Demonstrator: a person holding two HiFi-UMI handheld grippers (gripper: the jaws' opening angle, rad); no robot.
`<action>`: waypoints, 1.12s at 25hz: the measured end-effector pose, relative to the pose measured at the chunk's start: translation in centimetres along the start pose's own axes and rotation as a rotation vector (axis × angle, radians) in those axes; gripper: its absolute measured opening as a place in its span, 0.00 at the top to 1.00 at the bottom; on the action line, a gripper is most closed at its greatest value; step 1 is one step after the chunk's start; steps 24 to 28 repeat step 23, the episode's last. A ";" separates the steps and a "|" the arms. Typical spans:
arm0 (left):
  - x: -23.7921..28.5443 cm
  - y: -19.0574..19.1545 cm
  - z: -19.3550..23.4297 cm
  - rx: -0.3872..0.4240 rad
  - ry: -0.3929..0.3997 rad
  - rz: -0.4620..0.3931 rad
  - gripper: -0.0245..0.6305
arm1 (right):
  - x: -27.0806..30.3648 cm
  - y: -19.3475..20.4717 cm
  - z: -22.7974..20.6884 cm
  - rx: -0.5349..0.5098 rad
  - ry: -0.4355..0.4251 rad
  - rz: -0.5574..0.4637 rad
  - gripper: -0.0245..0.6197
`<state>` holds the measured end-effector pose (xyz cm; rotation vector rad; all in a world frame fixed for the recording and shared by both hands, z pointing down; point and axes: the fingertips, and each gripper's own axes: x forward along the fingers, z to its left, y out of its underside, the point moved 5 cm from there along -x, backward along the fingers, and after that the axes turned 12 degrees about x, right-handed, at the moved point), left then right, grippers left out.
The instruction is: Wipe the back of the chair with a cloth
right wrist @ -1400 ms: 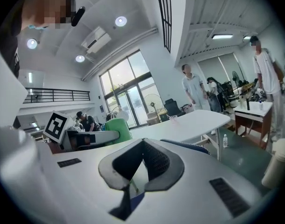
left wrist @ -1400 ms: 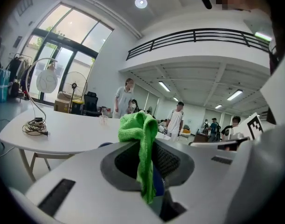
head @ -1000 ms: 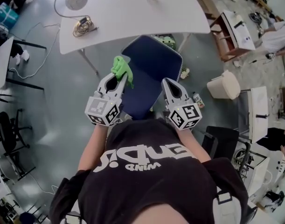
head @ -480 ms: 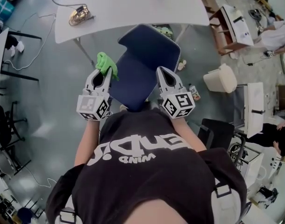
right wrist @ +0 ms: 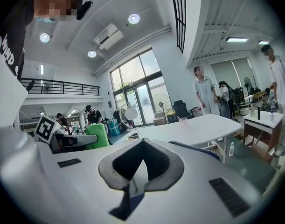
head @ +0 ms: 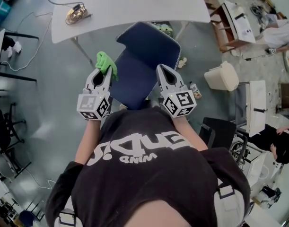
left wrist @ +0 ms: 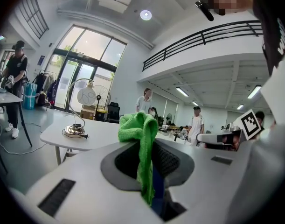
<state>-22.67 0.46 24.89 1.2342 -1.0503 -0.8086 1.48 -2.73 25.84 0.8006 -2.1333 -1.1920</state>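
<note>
The navy blue chair (head: 143, 56) stands in front of me, its back toward me, tucked under the white table. My left gripper (head: 104, 71) is shut on a bright green cloth (head: 105, 61), held just beside the left edge of the chair back. In the left gripper view the cloth (left wrist: 141, 136) bunches over the jaw tips and hangs down between them. My right gripper (head: 162, 70) is shut with nothing in it, at the right edge of the chair back. A strip of the chair (right wrist: 198, 149) shows past its jaws.
A white table (head: 135, 4) carries a desk lamp and a coiled cable (head: 73, 15). Right of the chair are a small bottle (head: 195, 90) and a white bin (head: 221, 77). A wooden desk (head: 236, 25) is far right, a black chair (head: 4, 126) at left. People stand around.
My left gripper with the cloth has shifted left, from over the chair's left edge to just beside it. The right gripper has kept its place by the chair.
</note>
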 end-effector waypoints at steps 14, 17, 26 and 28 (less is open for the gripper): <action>-0.3 0.1 0.8 -0.022 -0.035 0.004 0.88 | 1.3 0.0 -0.2 -0.001 -0.033 0.025 0.97; -0.5 0.2 1.3 -0.024 -0.047 0.005 0.88 | 1.6 0.0 0.0 -0.002 -0.041 0.030 0.97; -1.2 0.2 1.8 -0.029 -0.059 0.005 0.88 | 2.1 0.0 0.6 -0.003 -0.053 0.034 0.97; -1.2 0.2 1.8 -0.029 -0.059 0.005 0.88 | 2.1 0.0 0.6 -0.003 -0.053 0.034 0.97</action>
